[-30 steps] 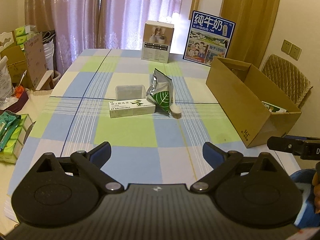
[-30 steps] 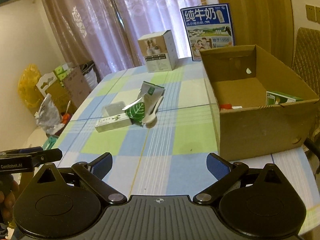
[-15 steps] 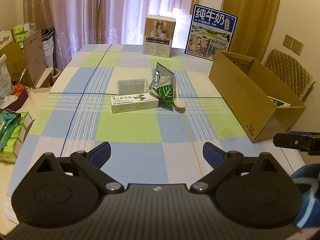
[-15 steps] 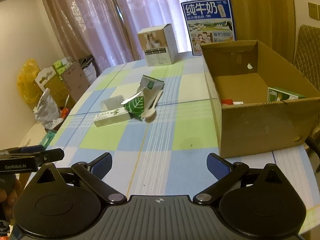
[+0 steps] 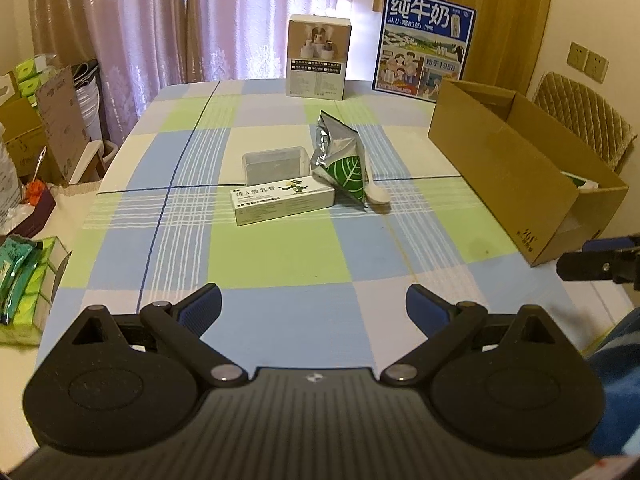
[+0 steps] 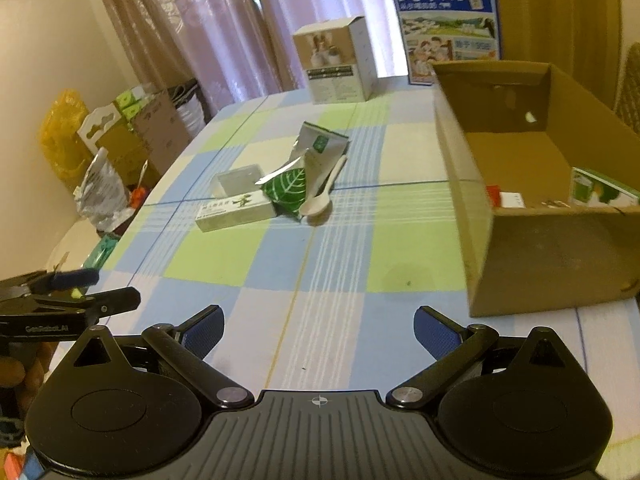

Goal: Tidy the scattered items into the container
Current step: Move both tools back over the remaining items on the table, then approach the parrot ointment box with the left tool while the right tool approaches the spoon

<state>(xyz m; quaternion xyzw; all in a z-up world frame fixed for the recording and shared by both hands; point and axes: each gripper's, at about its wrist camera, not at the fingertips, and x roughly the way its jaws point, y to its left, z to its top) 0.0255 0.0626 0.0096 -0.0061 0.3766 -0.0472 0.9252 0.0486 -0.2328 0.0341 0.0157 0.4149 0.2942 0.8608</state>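
Observation:
Mid-table lie a long white ointment box (image 5: 283, 199) (image 6: 235, 211), a clear plastic case (image 5: 273, 165) (image 6: 238, 180) behind it, a silver-and-green leaf pouch (image 5: 340, 160) (image 6: 304, 172) and a white plastic spoon (image 5: 378, 196) (image 6: 320, 196). The open cardboard box (image 5: 500, 172) (image 6: 516, 248) stands on the right with a few small packs inside. My left gripper (image 5: 313, 304) hangs open over the near table edge, empty. My right gripper (image 6: 319, 327) is open and empty too, left of the box's near corner.
A beige product carton (image 5: 319, 58) (image 6: 338, 66) and a blue milk carton (image 5: 426, 46) (image 6: 448, 20) stand at the far end. Bags and boxes crowd the floor on the left (image 5: 36, 128). A padded chair (image 5: 580, 120) is behind the cardboard box.
Both grippers have moved forward over the table, so the items and the box look nearer. Their fingers stay spread, and nothing on the table has shifted.

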